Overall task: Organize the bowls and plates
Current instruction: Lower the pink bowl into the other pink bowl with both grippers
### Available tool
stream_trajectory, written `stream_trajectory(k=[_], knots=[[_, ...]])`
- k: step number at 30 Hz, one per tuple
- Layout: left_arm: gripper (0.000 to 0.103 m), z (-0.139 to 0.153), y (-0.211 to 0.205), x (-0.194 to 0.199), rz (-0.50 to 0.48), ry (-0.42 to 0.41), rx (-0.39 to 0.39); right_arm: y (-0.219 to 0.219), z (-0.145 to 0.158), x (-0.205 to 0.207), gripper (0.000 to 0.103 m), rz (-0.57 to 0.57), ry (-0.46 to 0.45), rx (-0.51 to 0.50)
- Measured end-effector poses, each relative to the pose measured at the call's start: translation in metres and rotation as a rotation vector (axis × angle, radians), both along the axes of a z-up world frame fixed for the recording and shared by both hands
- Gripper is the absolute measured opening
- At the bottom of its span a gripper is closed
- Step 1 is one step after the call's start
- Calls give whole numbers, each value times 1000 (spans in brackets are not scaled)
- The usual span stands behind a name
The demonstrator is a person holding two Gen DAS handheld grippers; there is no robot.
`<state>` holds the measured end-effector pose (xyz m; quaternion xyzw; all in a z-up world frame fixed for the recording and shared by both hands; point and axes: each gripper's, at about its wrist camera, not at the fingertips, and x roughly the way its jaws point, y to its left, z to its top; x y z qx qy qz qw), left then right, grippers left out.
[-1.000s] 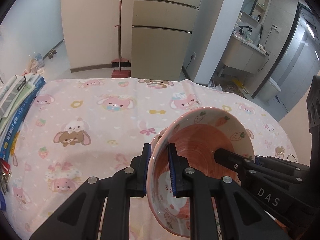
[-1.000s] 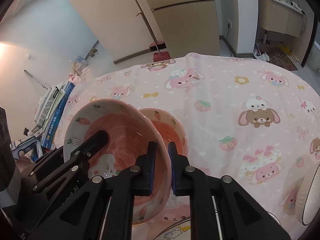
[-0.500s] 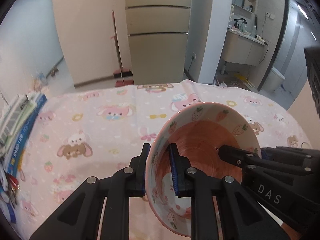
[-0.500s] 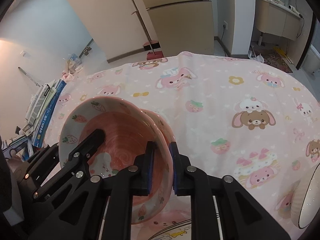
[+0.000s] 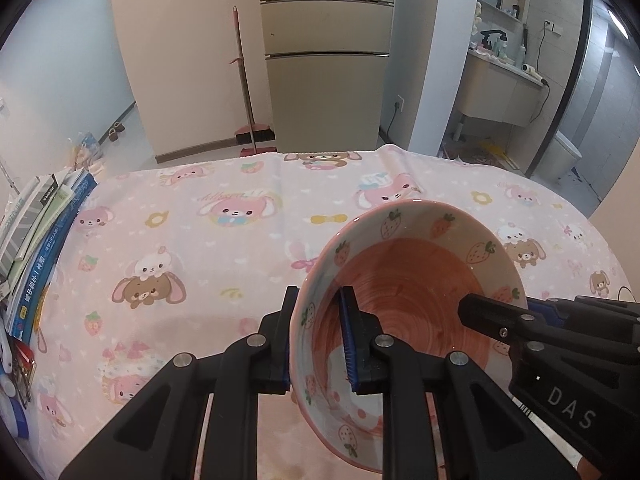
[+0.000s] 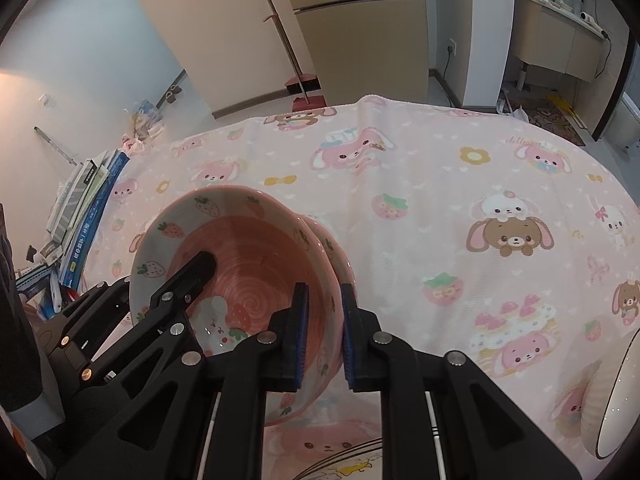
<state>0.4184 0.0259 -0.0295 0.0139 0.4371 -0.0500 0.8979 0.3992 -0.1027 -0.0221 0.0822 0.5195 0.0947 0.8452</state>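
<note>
Both your claws grip one strawberry bowl [image 5: 408, 280]: left claw [image 5: 318, 344] pinches its left rim, right claw [image 6: 323, 336] its right rim, holding it tilted above the surface [image 5: 192, 240], a second bowl [image 6: 340, 258] nested behind.

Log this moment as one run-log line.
left gripper: shut on strawberry bowl rim | right gripper: shut on opposite rim | second bowl: close behind it | bowl tilted above tablecloth

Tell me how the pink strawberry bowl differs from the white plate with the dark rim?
The pink strawberry bowl is deep and patterned; the white plate with the dark rim looks plain. The bowl hangs tilted, its rim gripped by the left gripper and right gripper; nothing grips the plate. Both are round.
</note>
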Motion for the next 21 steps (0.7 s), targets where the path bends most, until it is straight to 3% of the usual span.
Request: stream_trajectory(k=[17,21], knots=[[22,-5,3,5,11,27,-37,2,-1,-1,14,3,-3,-8],[25,-11,-1,6,6,38,-15,1,0,-1,14,5,-1,-5]])
